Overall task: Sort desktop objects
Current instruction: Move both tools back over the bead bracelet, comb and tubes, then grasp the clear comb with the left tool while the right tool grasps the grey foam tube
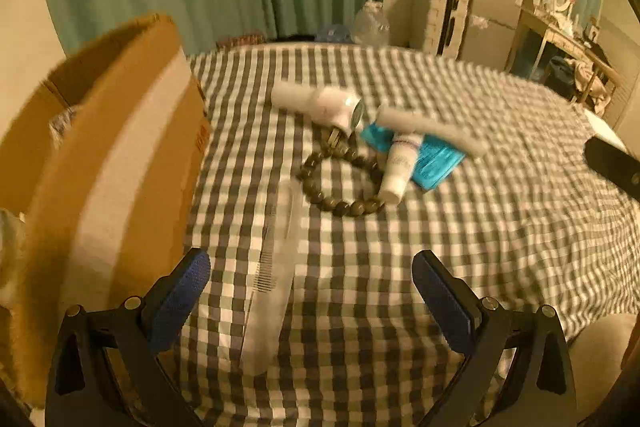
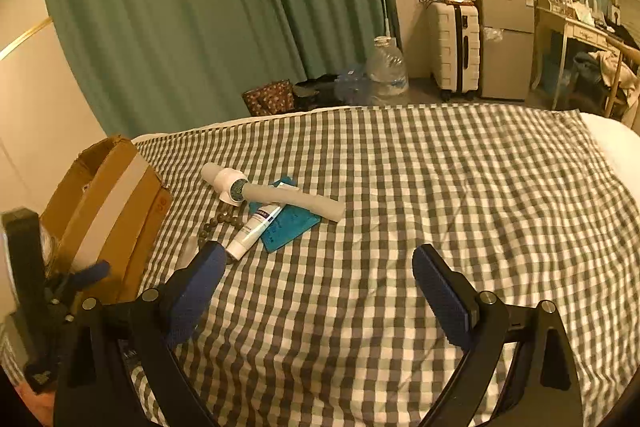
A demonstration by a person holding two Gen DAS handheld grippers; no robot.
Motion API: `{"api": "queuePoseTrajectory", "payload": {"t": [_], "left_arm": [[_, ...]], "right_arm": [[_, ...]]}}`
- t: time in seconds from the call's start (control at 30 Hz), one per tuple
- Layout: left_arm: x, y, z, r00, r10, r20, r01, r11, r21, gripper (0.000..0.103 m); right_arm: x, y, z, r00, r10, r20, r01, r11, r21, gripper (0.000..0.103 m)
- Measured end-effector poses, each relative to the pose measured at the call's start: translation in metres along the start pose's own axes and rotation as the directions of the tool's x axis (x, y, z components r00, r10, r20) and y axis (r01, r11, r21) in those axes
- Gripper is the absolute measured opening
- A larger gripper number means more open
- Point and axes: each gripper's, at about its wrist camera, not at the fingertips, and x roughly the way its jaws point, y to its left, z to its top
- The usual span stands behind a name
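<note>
The left wrist view is motion-blurred: the cardboard box (image 1: 108,155) at left smears, and its contents cannot be read. The clear comb (image 1: 272,287) at lower centre is faint. In the right wrist view, a finger (image 2: 196,291) hides part of the bead bracelet (image 2: 220,221), and the teal packet (image 2: 292,225) is perhaps a wipes pouch.

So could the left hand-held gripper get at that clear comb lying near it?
Probably yes. The left hand-held gripper is open, and the clear comb lies flat on the checked cloth between its fingers, nothing on top. The cardboard box stands close alongside.
</note>
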Motion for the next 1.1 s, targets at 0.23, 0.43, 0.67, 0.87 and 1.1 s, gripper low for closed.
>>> {"api": "queuePoseTrajectory", "payload": {"t": [0.23, 0.43, 0.67, 0.87, 1.1], "left_arm": [[0.039, 0.008, 0.004, 0.998, 0.017, -0.056, -0.018, 1.000, -0.019, 0.103], [0.069, 0.001, 0.002, 0.993, 0.066, -0.093, -0.064, 0.998, 0.028, 0.103], [0.087, 0.012, 0.004, 0.995, -0.008, -0.101, 0.003, 0.999, -0.052, 0.094], [0.076, 0.014, 0.007, 0.995, -0.055, -0.081, 0.052, 0.998, -0.036, 0.048], [0.056, 0.011, 0.006, 0.995, -0.085, -0.054, 0.084, 0.996, -0.023, 0.023]], "right_arm": [[0.047, 0.004, 0.012, 0.998, -0.033, -0.045, 0.029, 0.995, -0.098, 0.095], [0.090, 0.006, 0.022, 0.996, -0.037, -0.080, 0.023, 0.987, -0.162, 0.095], [0.137, 0.011, 0.029, 0.990, -0.027, -0.141, -0.007, 0.972, -0.236, 0.082], [0.155, 0.009, 0.022, 0.979, -0.007, -0.206, -0.044, 0.969, -0.243, 0.051], [0.135, 0.000, 0.019, 0.979, -0.056, -0.195, 0.014, 0.978, -0.208, 0.028]]}}
